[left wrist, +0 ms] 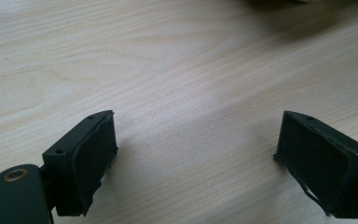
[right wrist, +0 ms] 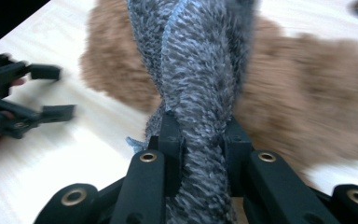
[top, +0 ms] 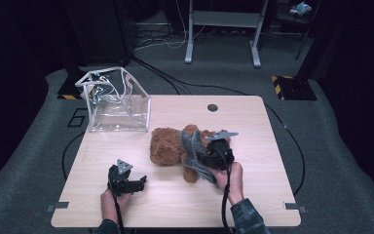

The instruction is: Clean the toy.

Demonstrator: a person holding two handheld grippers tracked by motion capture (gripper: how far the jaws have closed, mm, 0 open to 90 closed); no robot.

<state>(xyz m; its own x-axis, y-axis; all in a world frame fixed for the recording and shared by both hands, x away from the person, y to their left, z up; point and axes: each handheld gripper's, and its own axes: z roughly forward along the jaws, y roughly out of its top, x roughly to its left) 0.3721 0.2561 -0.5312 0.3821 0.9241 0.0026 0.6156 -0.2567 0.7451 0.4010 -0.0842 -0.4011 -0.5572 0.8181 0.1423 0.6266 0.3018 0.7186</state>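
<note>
A brown teddy bear (top: 167, 146) lies near the middle of the wooden table (top: 253, 195). A grey fuzzy cloth (top: 194, 155) is draped over its right side. My right gripper (top: 205, 157) is shut on a bunched fold of this cloth; in the right gripper view the grey cloth (right wrist: 200, 70) is squeezed between the pads of the right gripper (right wrist: 200, 140), with the bear (right wrist: 303, 84) behind it. My left gripper (top: 140, 182) rests low at the front left, open, apart from the bear. Between the wide-spread jaws of the left gripper (left wrist: 196, 154) there is only bare wood (left wrist: 168, 70).
A clear plastic bag (top: 114, 105) with white edging stands open at the table's back left corner. A round cable hole (top: 213, 107) sits at the back edge. The left gripper (right wrist: 51, 91) also appears at the left in the right gripper view.
</note>
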